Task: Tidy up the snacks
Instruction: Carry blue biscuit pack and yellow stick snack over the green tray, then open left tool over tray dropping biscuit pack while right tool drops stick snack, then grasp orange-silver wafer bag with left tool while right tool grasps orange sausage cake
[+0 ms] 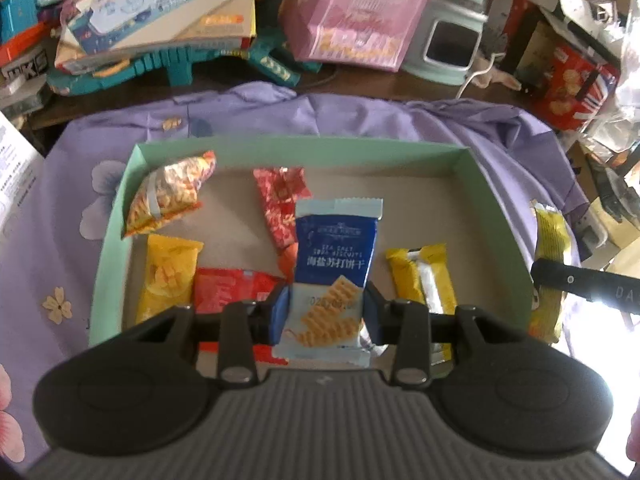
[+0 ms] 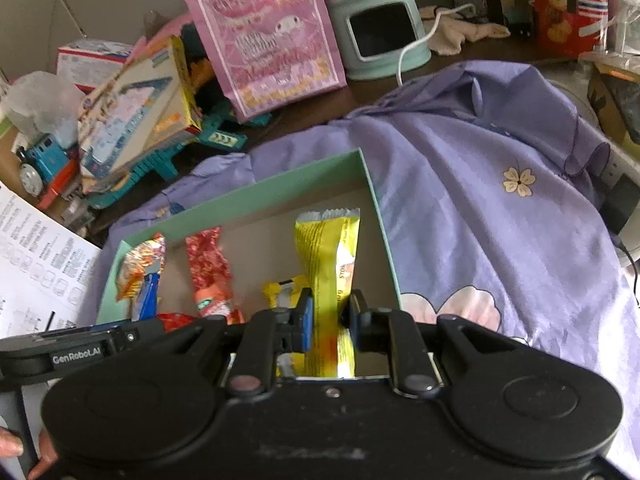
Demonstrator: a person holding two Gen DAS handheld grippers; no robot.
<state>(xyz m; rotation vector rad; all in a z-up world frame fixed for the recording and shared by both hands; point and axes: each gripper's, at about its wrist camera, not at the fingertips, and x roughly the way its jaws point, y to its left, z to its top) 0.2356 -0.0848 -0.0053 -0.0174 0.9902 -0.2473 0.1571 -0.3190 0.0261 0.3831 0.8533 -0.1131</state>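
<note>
A shallow green box [image 1: 492, 216] sits on a purple cloth and holds several snack packets. My left gripper [image 1: 325, 312] is shut on a blue and white sea salt biscuit packet [image 1: 334, 256], held upright over the box's near middle. My right gripper [image 2: 329, 320] is shut on a long yellow snack packet [image 2: 328, 256], held over the box's right end [image 2: 380, 216]. In the left wrist view that yellow packet [image 1: 550, 248] shows at the box's right side with the right gripper's arm across it. The left gripper's body [image 2: 72, 350] shows at the lower left of the right wrist view.
In the box lie an orange chip bag [image 1: 172, 192], a red packet [image 1: 280, 204], a yellow packet [image 1: 168, 276], a red flat packet [image 1: 228, 288] and a yellow-white bar [image 1: 424, 276]. Behind the cloth [image 2: 500, 216] stand a pink gift bag [image 2: 264, 36], toy boxes and a mint appliance [image 2: 380, 28].
</note>
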